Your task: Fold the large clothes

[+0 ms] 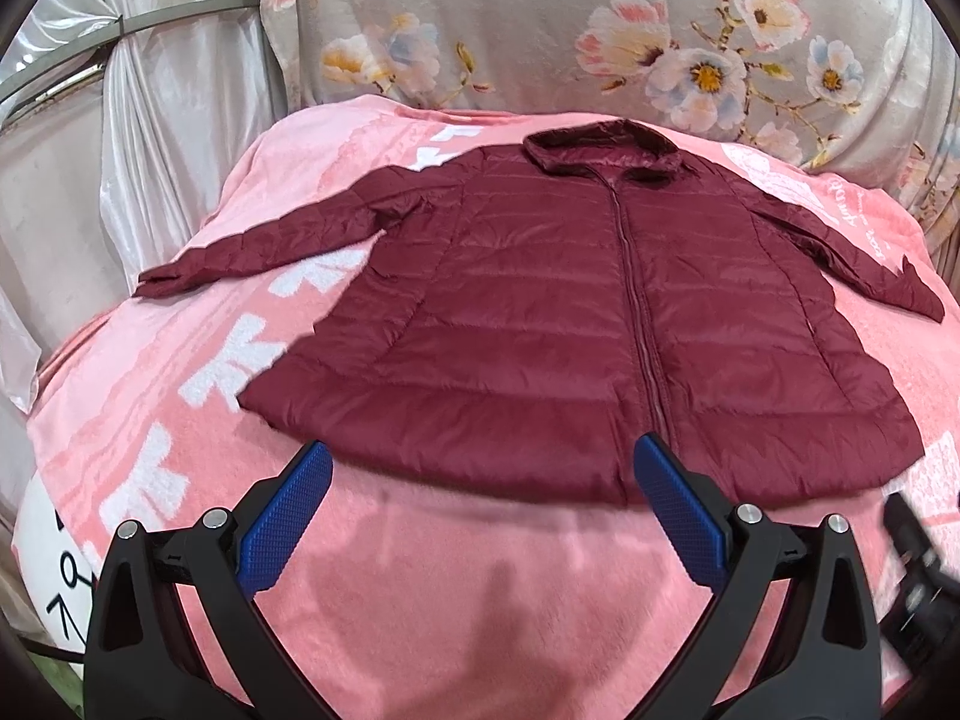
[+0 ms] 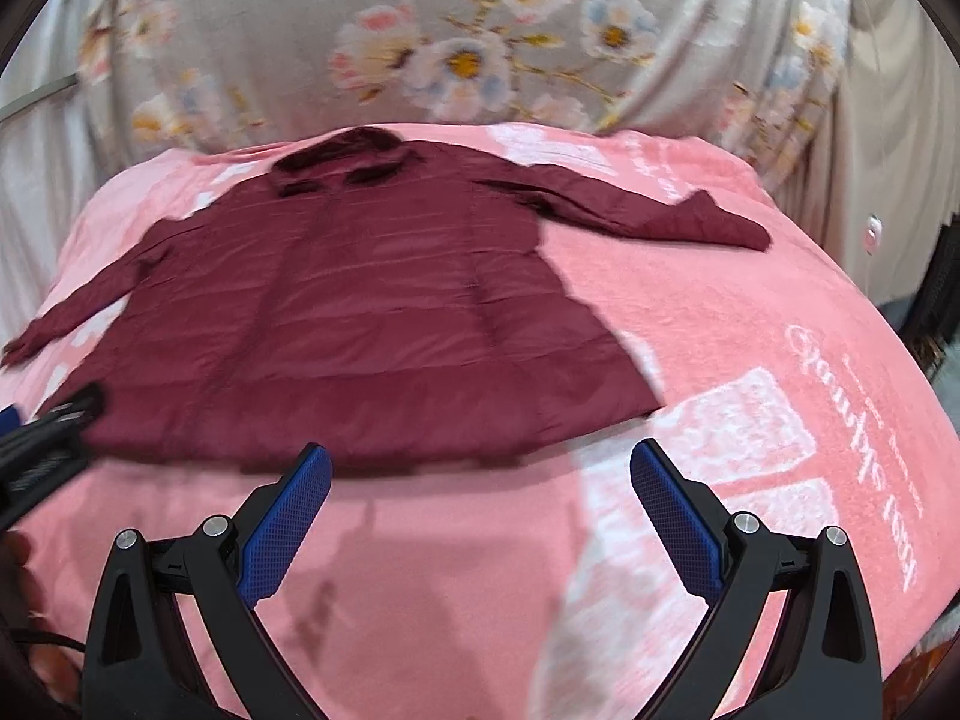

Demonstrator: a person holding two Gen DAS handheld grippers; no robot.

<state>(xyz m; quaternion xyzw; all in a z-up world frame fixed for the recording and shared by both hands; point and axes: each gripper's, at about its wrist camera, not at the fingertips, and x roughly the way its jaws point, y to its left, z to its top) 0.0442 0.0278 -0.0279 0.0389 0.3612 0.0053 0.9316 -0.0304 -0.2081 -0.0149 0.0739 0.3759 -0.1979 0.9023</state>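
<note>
A dark red quilted jacket [image 1: 540,312] lies flat and zipped on a pink blanket [image 1: 456,588], collar at the far end, both sleeves spread out to the sides. It also shows in the right wrist view [image 2: 360,324], a little blurred. My left gripper [image 1: 483,456] is open and empty, hovering just in front of the jacket's hem near the zip. My right gripper [image 2: 480,459] is open and empty, in front of the hem's right corner. The left gripper shows at the left edge of the right wrist view [image 2: 42,444], the right gripper at the right edge of the left wrist view [image 1: 918,576].
The pink blanket [image 2: 750,360] with white lettering covers a raised surface. A grey floral cloth [image 1: 600,36] hangs behind it. White drapes [image 1: 150,120] hang at the far left. A dark object [image 2: 942,294] stands past the blanket's right edge.
</note>
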